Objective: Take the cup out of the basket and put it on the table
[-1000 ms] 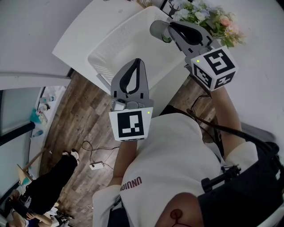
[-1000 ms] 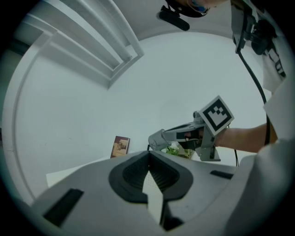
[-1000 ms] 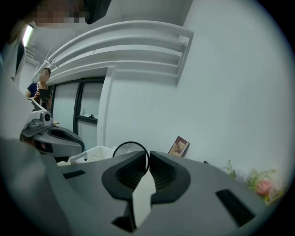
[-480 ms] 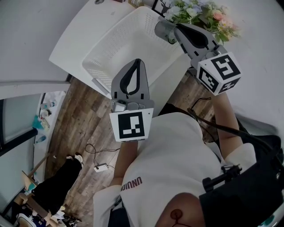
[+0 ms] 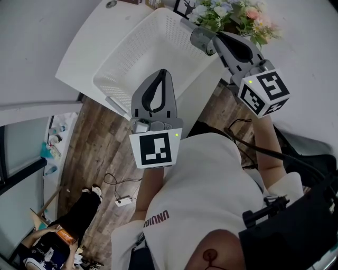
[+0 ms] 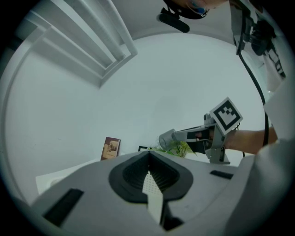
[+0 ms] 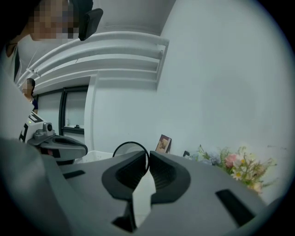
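Note:
A grey cup point(image 5: 199, 38) hangs over the right rim of the white mesh basket point(image 5: 113, 84), which stands on the white table point(image 5: 84, 42). My right gripper point(image 5: 214, 41) is shut on the cup's rim, and the rim shows as a dark ring point(image 7: 130, 152) just left of its closed jaws in the right gripper view point(image 7: 148, 159). My left gripper point(image 5: 163, 74) is shut with nothing in it and points over the basket's near edge. In the left gripper view the right gripper point(image 6: 184, 135) and its cup point(image 6: 167, 137) show beyond my shut left gripper point(image 6: 148, 159).
A bunch of flowers point(image 5: 232, 13) and a small black picture frame point(image 5: 185, 6) stand behind the basket. Another brown frame point(image 6: 111, 147) leans at the wall. Below the table is wooden floor with a power strip point(image 5: 122, 201) and a seated person point(image 5: 50, 245).
My right gripper has carried the cup a little to the right, toward the basket's right rim. The left gripper has stayed put.

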Demonstrator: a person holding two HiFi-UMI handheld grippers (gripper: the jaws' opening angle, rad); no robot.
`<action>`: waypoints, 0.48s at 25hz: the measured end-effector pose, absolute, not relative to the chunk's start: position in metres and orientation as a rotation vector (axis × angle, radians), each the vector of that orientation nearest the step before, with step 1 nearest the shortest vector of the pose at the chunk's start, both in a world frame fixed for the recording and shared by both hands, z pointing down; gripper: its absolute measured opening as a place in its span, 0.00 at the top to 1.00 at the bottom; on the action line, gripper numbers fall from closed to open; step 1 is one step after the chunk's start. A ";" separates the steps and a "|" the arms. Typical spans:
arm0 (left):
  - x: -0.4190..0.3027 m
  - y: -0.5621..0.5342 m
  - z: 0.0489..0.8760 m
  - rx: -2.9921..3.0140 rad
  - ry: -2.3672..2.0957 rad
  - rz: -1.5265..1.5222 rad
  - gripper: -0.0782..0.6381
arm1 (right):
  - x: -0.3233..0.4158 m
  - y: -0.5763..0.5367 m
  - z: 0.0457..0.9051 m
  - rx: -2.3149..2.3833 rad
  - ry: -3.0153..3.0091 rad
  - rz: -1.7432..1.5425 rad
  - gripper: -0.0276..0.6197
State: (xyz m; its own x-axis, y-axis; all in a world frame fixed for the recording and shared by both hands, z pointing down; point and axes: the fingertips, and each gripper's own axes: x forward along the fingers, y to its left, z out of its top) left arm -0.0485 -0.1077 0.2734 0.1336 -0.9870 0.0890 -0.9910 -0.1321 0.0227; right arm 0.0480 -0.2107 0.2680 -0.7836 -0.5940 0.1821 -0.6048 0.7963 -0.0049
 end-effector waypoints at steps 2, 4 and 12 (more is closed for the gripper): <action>-0.045 -0.108 0.273 2.318 -2.007 0.081 0.87 | 0.054 -0.208 0.270 0.958 -2.820 0.127 0.90; -0.043 -0.108 0.273 2.331 -1.993 0.082 0.87 | 0.059 -0.206 0.271 0.980 -2.823 0.155 0.90; -0.027 -0.109 0.275 2.393 -1.914 0.087 0.87 | 0.085 -0.197 0.281 1.079 -2.790 0.221 0.90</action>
